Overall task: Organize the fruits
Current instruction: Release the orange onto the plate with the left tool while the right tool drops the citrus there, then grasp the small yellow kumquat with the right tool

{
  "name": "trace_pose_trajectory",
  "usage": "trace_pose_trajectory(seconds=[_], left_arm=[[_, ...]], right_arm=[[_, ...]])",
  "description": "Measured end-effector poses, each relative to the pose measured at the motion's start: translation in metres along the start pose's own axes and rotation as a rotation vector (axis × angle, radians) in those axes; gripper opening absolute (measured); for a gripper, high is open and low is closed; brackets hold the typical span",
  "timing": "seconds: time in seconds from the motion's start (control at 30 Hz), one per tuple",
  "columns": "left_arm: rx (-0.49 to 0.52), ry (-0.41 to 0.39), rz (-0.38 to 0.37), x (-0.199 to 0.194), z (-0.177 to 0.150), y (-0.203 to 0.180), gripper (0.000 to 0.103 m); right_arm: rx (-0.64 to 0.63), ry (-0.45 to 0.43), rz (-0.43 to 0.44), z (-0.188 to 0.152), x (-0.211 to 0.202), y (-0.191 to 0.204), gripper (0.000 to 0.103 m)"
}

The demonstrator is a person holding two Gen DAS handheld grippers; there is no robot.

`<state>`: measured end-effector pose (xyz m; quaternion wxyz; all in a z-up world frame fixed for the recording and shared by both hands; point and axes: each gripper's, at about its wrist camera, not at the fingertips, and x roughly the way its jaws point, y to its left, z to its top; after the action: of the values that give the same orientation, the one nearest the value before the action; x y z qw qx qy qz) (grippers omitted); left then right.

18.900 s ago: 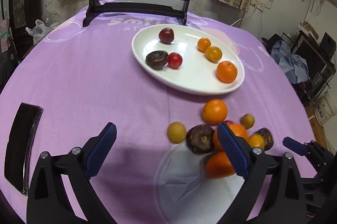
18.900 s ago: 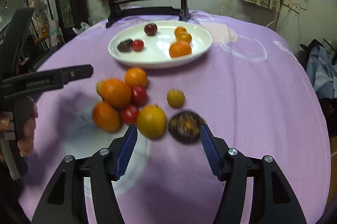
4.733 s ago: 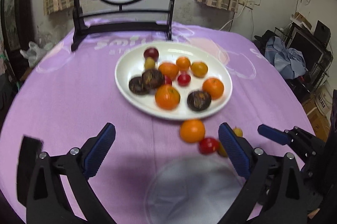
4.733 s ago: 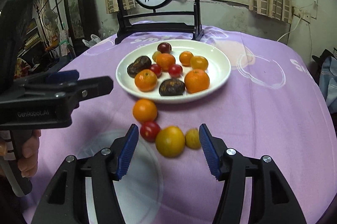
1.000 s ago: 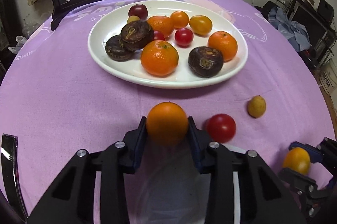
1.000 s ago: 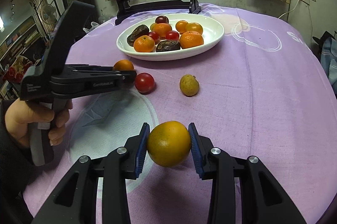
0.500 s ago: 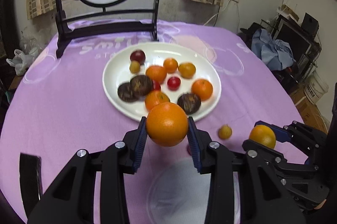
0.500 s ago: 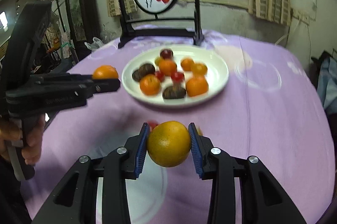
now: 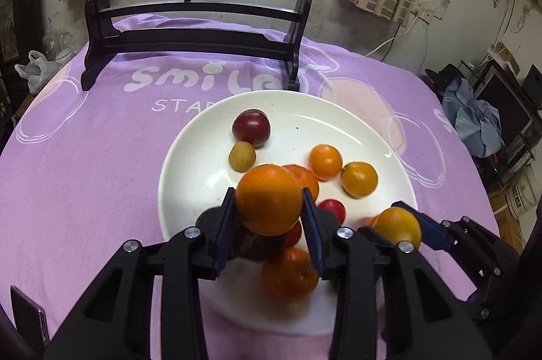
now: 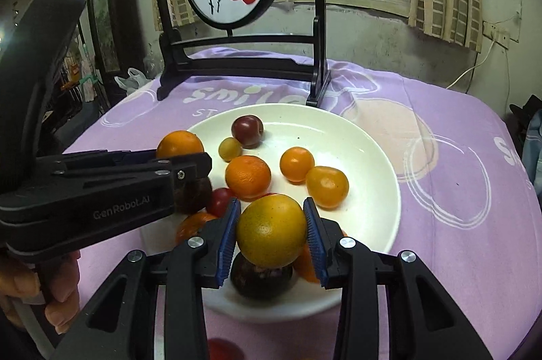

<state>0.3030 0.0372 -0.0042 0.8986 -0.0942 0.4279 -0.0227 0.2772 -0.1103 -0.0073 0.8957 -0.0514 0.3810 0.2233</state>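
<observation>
A white plate [image 9: 338,129] on the purple cloth holds several oranges, tomatoes and dark fruits. My left gripper [image 9: 267,211] hovers over the plate's near side with an orange [image 9: 268,199] between its blue pads. The pads still touch the orange while the jaws are opening. The right wrist view shows that left gripper [image 10: 203,161] and its orange [image 10: 179,143] from the side. My right gripper [image 10: 272,224] is shut on a yellow-orange citrus [image 10: 271,231] above a dark fruit [image 10: 261,280] at the plate's near rim. In the left wrist view the right gripper [image 9: 403,221] sits at the lower right.
A black-framed round painted screen [image 9: 189,34] stands on the cloth behind the plate. A dark phone [image 9: 27,316] lies at the near left. One red tomato [image 10: 223,350] rests on the cloth in front of the plate. A hand [image 10: 57,285] grips the left tool.
Both grippers have carried their fruits forward, from over the bare cloth to above the near part of the plate. The plate now looks much closer.
</observation>
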Motion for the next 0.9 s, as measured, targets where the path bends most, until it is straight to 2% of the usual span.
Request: trace_pose_trajectory(seconds=[0.07,0.13,0.23,0.37,0.57,0.7,0.8,0.9], left_arm=[[-0.002,-0.023,0.021,-0.002,0.002,0.0,0.072],[-0.012,-0.061,0.054,-0.01,0.0,0.001,0.082],[-0.009,-0.072,0.046,-0.026,-0.006,-0.001,0.083],[-0.008,-0.094,0.069,-0.05,-0.022,-0.002,0.093],[-0.018,-0.098,0.06,-0.088,-0.059,-0.008,0.097],[-0.017,-0.064,0.051,-0.094,-0.097,-0.013,0.097],[-0.087,-0.03,0.045,-0.091,-0.126,-0.006,0.097],[-0.082,0.007,0.041,-0.081,-0.141,-0.004,0.097]], right_arm=[[0.021,-0.006,-0.017,-0.002,0.001,-0.002,0.055],[0.036,-0.018,-0.006,-0.006,-0.007,-0.006,0.057],[0.051,-0.032,0.005,-0.013,-0.023,-0.011,0.057],[0.054,-0.039,0.008,-0.028,-0.049,-0.018,0.06],[0.029,-0.001,-0.025,-0.071,-0.078,-0.019,0.061],[0.023,0.052,-0.03,-0.1,-0.082,-0.018,0.061],[0.038,0.1,-0.002,-0.119,-0.082,-0.016,0.061],[0.031,0.124,-0.014,-0.131,-0.081,-0.011,0.061]])
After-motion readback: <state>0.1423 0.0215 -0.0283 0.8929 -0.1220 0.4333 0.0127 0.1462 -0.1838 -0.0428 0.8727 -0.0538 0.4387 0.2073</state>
